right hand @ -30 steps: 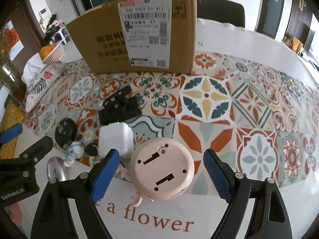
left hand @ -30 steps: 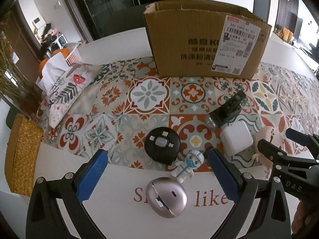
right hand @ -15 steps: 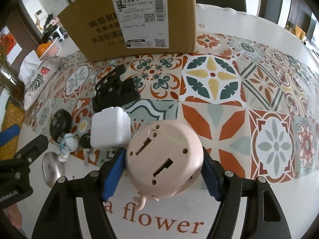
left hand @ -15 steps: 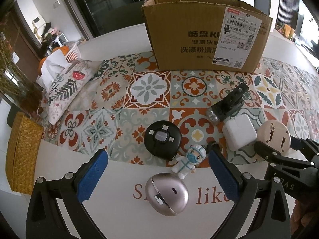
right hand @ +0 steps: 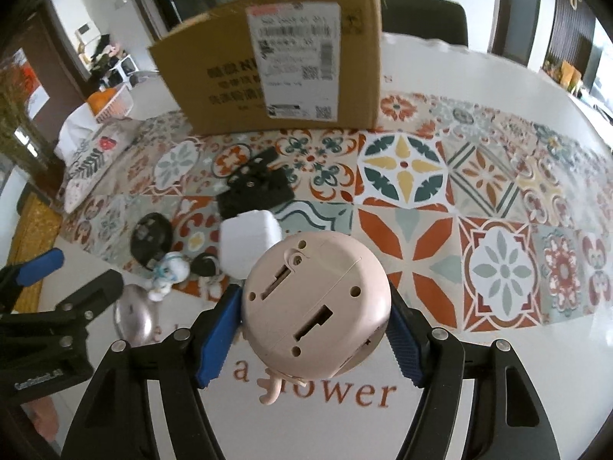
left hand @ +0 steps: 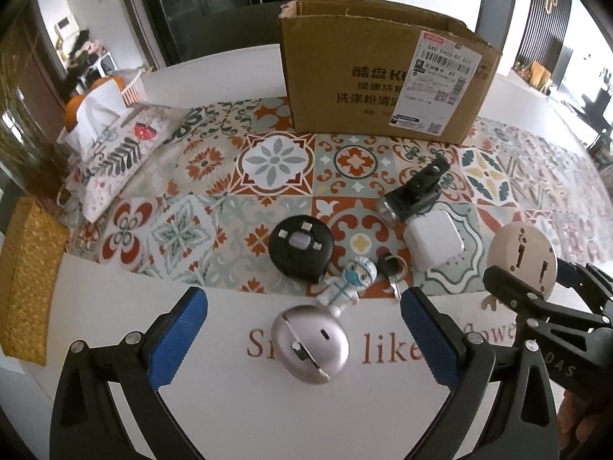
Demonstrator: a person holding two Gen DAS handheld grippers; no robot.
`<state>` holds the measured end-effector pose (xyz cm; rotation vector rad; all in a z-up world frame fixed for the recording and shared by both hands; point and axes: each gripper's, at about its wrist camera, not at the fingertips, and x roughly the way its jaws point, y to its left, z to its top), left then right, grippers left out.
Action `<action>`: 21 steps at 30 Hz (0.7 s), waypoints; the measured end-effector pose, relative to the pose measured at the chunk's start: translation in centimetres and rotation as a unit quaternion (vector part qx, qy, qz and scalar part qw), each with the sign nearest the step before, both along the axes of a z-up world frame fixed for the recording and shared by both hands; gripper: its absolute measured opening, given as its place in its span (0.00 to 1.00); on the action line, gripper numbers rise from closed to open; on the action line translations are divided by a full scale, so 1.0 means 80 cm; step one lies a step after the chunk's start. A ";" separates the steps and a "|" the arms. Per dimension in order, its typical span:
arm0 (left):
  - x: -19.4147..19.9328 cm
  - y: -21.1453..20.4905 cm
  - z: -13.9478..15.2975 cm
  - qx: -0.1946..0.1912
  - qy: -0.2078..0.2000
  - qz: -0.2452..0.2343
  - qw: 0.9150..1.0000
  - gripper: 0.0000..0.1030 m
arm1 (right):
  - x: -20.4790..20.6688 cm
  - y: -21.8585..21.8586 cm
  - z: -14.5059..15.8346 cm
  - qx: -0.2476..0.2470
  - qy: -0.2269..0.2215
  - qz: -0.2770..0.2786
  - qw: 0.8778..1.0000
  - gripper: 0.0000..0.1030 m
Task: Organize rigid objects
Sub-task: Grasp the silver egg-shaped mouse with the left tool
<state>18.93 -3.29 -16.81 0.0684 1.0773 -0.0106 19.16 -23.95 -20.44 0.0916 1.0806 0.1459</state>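
My right gripper (right hand: 312, 335) is shut on a round pink gadget (right hand: 316, 303) and holds it lifted above the table; it also shows in the left wrist view (left hand: 523, 258). My left gripper (left hand: 302, 333) is open and empty, its blue pads either side of a silver oval case (left hand: 310, 345). Beyond it lie a small masked figurine (left hand: 346, 281), a black round device (left hand: 300, 247), a key (left hand: 390, 268), a white charger cube (left hand: 433, 239) and a black clamp-like part (left hand: 417, 189). An open cardboard box (left hand: 387, 73) stands at the back.
A patterned tile mat (left hand: 276, 165) covers the middle of the white table (left hand: 230, 402). A floral tissue pouch (left hand: 111, 153) and a basket of oranges (left hand: 115, 88) sit at the left. A woven yellow mat (left hand: 27, 280) lies at the far left edge.
My right gripper closed on the pink gadget and lifted it off the table, tilting it up. My left gripper stayed open in place.
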 end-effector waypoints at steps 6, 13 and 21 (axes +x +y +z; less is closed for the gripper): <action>-0.021 0.012 -0.012 -0.029 0.014 -0.005 0.999 0.99 | -0.018 0.019 0.007 -0.013 -0.006 0.019 1.000 0.69; -0.044 0.023 -0.038 -0.045 0.042 -0.018 0.998 0.94 | -0.036 0.033 -0.009 -0.019 0.009 0.038 0.999 0.69; -0.036 0.022 -0.058 -0.040 0.040 -0.022 0.998 0.88 | -0.047 0.041 -0.028 -0.017 0.028 0.049 0.998 0.69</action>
